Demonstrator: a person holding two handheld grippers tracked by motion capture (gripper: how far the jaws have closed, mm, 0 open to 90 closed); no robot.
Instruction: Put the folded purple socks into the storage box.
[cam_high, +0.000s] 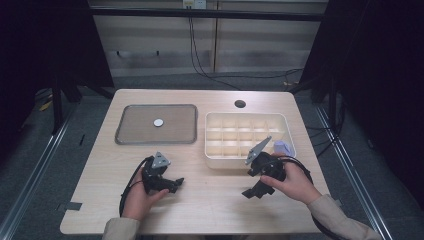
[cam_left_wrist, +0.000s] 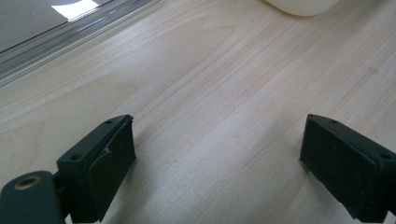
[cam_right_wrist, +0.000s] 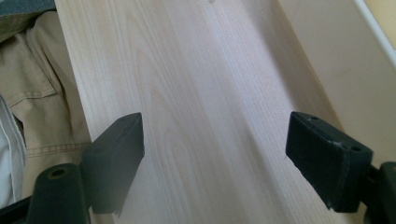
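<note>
Overhead, a coin (cam_high: 158, 122) on the tray (cam_high: 131, 134), beyond both gripper views

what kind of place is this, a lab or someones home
Most likely a lab recording booth, not a home: black curtains flank a bare wooden table, floor rails run alongside, and cables hang down the back wall.

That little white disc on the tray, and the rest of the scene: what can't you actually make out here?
- White disc on the tray, high view: too small to identify.
- Pale bluish thing in the divided box, high view: partly hidden by the right gripper.
- Box compartments: too small to tell their contents.
- Left gripper, left gripper view: tray and box cut off by the top edge.
</note>
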